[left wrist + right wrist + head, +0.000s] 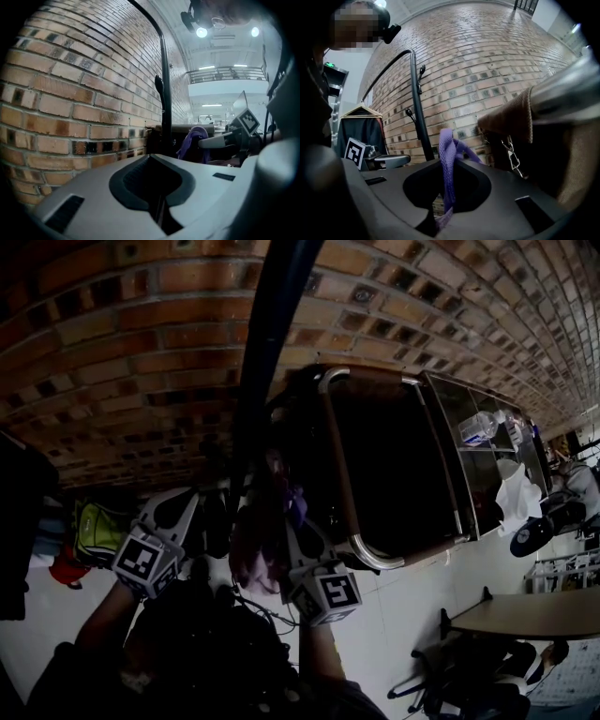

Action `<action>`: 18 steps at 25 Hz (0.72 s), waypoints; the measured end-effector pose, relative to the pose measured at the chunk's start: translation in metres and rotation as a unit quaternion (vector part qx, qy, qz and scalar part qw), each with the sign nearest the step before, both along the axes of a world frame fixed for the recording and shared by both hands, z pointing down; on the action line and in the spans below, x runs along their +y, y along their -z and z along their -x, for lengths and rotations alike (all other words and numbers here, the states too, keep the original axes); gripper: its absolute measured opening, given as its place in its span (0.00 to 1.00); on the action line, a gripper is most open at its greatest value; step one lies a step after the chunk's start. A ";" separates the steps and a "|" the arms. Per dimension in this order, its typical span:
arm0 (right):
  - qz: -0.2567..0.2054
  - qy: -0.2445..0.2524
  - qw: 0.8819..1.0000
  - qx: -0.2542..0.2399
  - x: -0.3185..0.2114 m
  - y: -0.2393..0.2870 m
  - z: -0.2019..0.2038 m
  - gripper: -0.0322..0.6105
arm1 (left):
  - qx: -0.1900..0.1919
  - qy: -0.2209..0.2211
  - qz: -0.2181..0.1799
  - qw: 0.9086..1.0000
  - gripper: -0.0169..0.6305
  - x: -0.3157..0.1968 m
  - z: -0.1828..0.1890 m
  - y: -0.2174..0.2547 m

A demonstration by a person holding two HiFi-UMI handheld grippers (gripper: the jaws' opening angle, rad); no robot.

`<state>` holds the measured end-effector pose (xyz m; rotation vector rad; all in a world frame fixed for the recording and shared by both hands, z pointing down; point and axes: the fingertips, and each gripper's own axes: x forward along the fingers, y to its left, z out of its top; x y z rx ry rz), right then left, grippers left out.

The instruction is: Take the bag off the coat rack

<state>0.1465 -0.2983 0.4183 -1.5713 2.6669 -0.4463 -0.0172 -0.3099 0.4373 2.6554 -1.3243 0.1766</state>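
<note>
A purple woven bag strap (448, 161) runs up out of my right gripper (443, 206), which is shut on it. In the head view the strap (292, 505) sits at the tips of my right gripper (286, 521), close to the black coat rack pole (267, 343). The bag's body is dark and hard to make out below the strap. My left gripper (187, 512) is left of the pole, shut and empty; its own view shows the pole (164, 93), the strap (193, 140) and the right gripper (225, 139) ahead of its closed jaws (157, 206).
A brick wall (122, 352) stands right behind the rack. A dark seat with a chrome tube frame (349, 493) is at the right; a brown leather piece with a metal chain (511, 154) hangs beside my right gripper. A dark coat on a hanger (358, 129) is further along the wall.
</note>
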 end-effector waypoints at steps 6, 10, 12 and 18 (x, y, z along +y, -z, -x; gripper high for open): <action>0.006 0.042 0.999 0.002 0.041 0.001 0.002 0.11 | -0.014 0.017 -0.005 1.000 0.06 0.043 -0.012 -0.001; 0.002 0.086 0.996 -0.008 0.070 0.002 0.004 0.11 | -0.029 0.030 -0.012 0.999 0.06 0.070 -0.015 -0.001; 0.003 0.100 0.995 -0.018 0.082 0.002 0.004 0.11 | -0.025 0.042 -0.012 0.999 0.06 0.080 -0.015 0.002; -0.001 0.095 0.994 -0.044 0.116 0.010 -0.003 0.11 | -0.010 0.044 0.004 0.999 0.06 0.113 -0.019 0.000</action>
